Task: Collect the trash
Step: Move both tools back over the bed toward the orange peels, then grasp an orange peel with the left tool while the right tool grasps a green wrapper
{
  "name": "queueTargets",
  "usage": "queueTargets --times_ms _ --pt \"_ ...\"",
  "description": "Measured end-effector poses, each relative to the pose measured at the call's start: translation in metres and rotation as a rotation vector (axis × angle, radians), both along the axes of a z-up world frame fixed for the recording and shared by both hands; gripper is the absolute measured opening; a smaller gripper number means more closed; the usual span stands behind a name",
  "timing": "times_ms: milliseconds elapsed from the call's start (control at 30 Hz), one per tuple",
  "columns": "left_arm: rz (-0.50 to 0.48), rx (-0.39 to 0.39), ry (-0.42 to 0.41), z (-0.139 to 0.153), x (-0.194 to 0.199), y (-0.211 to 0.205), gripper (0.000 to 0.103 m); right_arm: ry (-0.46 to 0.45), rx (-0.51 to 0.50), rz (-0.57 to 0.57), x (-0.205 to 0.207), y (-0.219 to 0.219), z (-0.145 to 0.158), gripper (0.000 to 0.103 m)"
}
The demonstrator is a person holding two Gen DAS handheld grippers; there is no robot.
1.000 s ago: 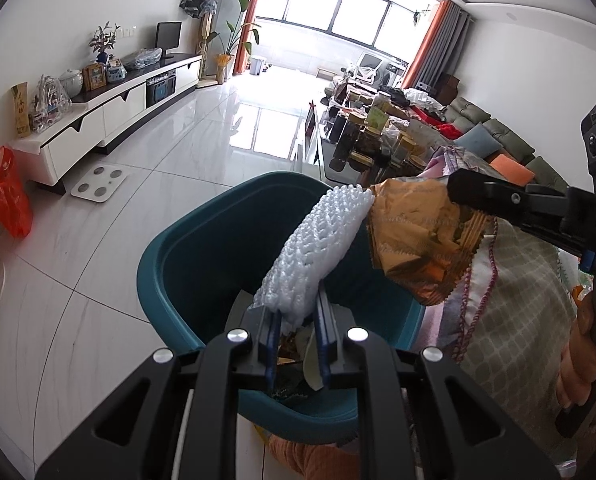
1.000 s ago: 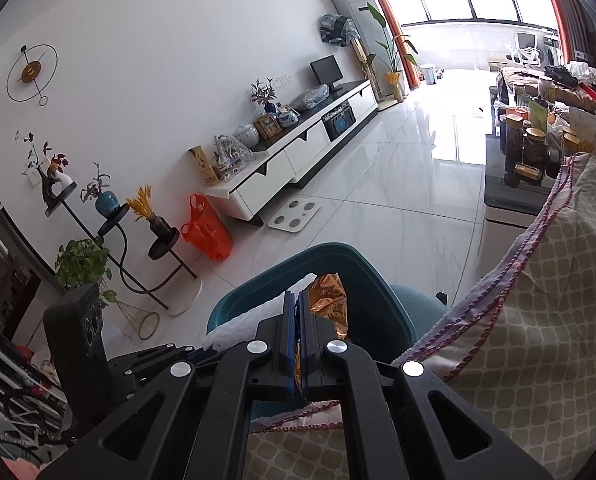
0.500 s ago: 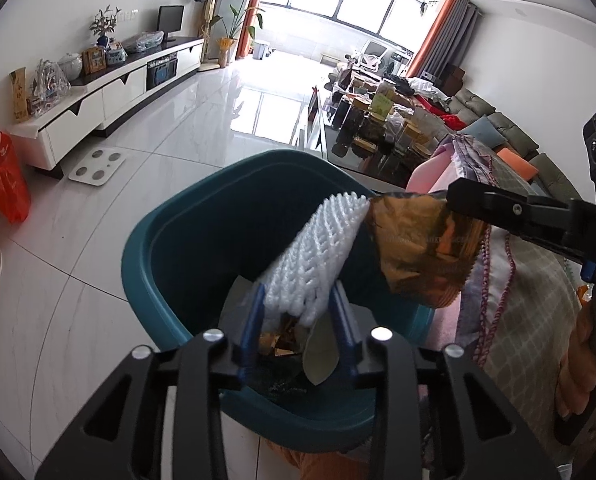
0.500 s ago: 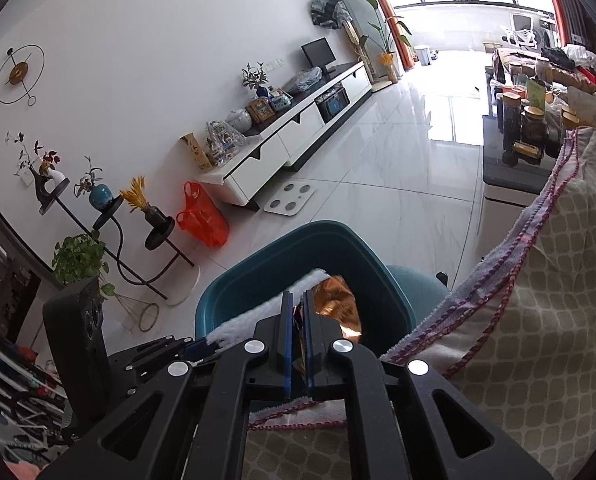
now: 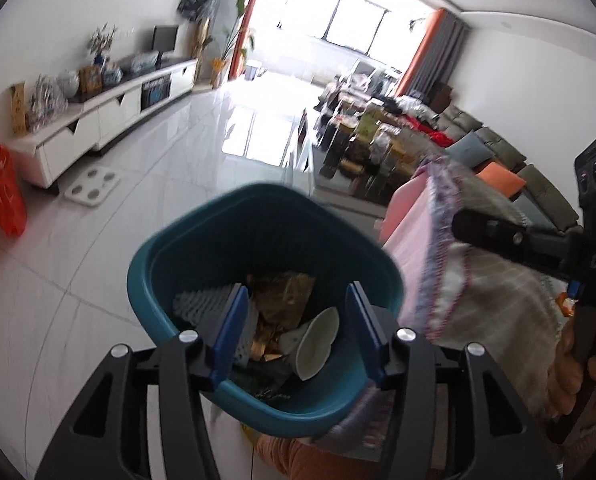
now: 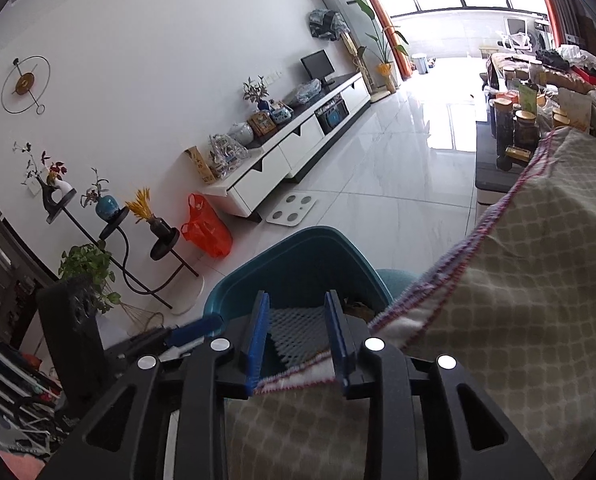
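Note:
A teal bin (image 5: pixel 150 276) stands on the floor beside a cloth-covered surface. Inside lie a white foam net (image 5: pixel 196 304), a crumpled gold wrapper (image 5: pixel 282 300) and a pale paper cup (image 5: pixel 316 342). My left gripper (image 5: pixel 298 308) hovers over the bin, jaws opening, nothing pressed between the pads. My right gripper (image 6: pixel 298 320) sits above the bin's near rim (image 6: pixel 294 240) and the cloth edge, jaws opening and empty; the foam net (image 6: pixel 294 332) shows below them. The right gripper's body (image 5: pixel 510 240) reaches in from the right in the left wrist view.
A checked cloth with red-stitched hem (image 6: pixel 518 300) covers the surface to the right. White TV cabinet (image 6: pixel 290 152), orange bag (image 6: pixel 206 232) and bathroom scale (image 6: pixel 292 208) stand on the tiled floor. A cluttered coffee table (image 5: pixel 362 148) and sofa (image 5: pixel 510 168) lie beyond.
Both grippers opened. The foam net dropped from the left gripper and the gold wrapper from the right; both now lie inside the bin.

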State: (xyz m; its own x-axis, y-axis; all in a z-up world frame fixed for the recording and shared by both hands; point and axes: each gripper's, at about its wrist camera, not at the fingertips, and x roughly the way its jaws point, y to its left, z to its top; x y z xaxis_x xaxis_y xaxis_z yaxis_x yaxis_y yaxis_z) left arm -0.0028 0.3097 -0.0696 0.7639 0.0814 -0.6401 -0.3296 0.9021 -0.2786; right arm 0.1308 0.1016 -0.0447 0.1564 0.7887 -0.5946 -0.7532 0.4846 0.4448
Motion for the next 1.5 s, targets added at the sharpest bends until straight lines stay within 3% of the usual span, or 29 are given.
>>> queueTargets --times_ms 167,533,833,1033,1300,1500 --pt "-0.066 0.037 -0.075 0.024 -0.006 -0.023 0.057 -0.051 0.021 -0.021 -0.01 -0.037 0.013 0.041" --pt "-0.348 0.049 -0.132 0.044 0.021 -0.124 0.057 -0.12 0.004 -0.246 -0.022 -0.159 0.022 0.041" --pt "-0.573 0.054 -0.102 0.035 0.057 -0.224 0.057 -0.136 -0.058 -0.516 -0.022 -0.258 0.015 0.041" --pt "-0.672 0.055 -0.059 0.025 0.078 -0.269 0.057 -0.116 -0.082 -0.644 -0.013 -0.305 0.003 0.044" --pt "-0.735 0.055 -0.009 0.018 0.107 -0.314 0.055 -0.124 -0.119 -0.725 0.008 -0.34 -0.001 0.044" --pt "-0.737 0.065 0.074 0.013 0.131 -0.329 0.042 -0.132 -0.155 -0.773 0.043 -0.357 -0.001 0.047"
